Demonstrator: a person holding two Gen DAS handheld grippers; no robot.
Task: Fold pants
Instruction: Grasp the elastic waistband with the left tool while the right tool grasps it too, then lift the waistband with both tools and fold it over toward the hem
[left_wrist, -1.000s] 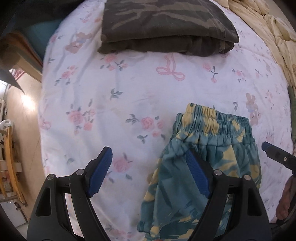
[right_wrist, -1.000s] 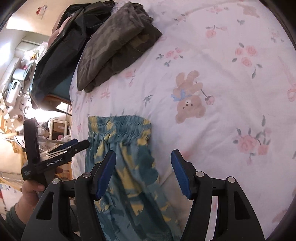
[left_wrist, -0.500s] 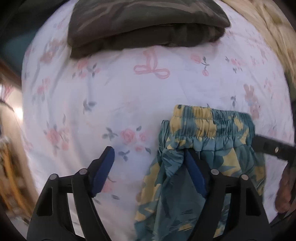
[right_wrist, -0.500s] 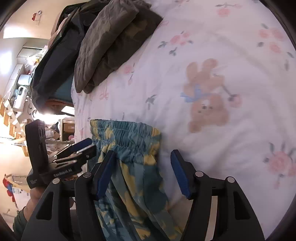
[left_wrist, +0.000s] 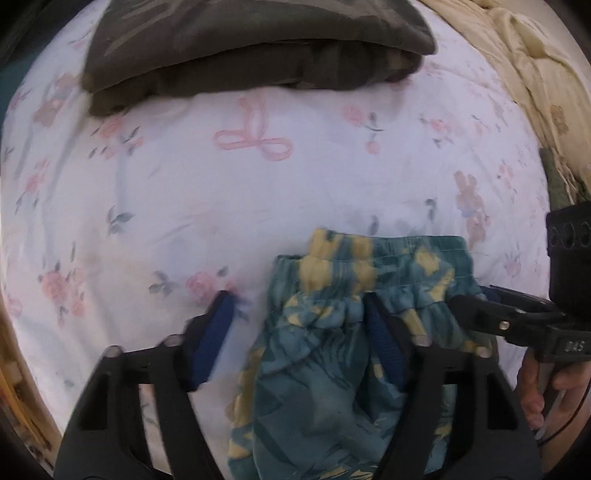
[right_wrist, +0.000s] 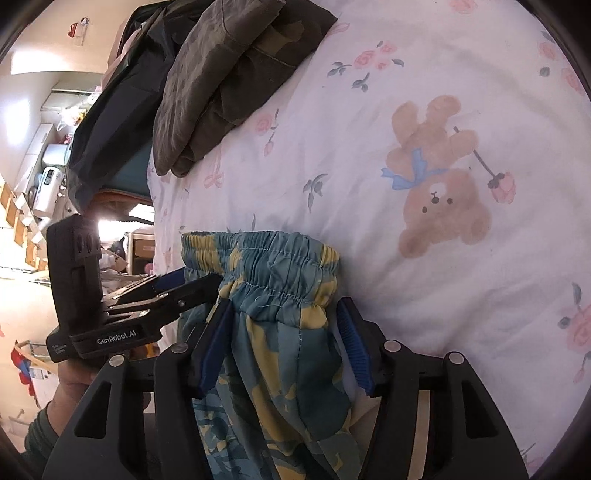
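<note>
Both grippers, left (left_wrist: 299, 332) and right (right_wrist: 282, 339), gaped open astride pants (right_wrist: 266, 266) waistband; grasp pending; needed closing on elastic before folding.

pants (left_wrist: 354, 295) on bed (left_wrist: 221, 192) | folded clothes (left_wrist: 251, 44) behind | quilt (left_wrist: 517, 74) probably far right

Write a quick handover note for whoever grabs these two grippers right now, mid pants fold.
Left gripper: open, straddling the waistband's left edge.
Right gripper: open, straddling the waistband's right side; neither has closed on cloth.
Teal and yellow pants: on the floral bedsheet, waistband away from you, legs trailing toward you.
Folded camouflage pants: done, at the far edge.
Left: grip and fold.
</note>
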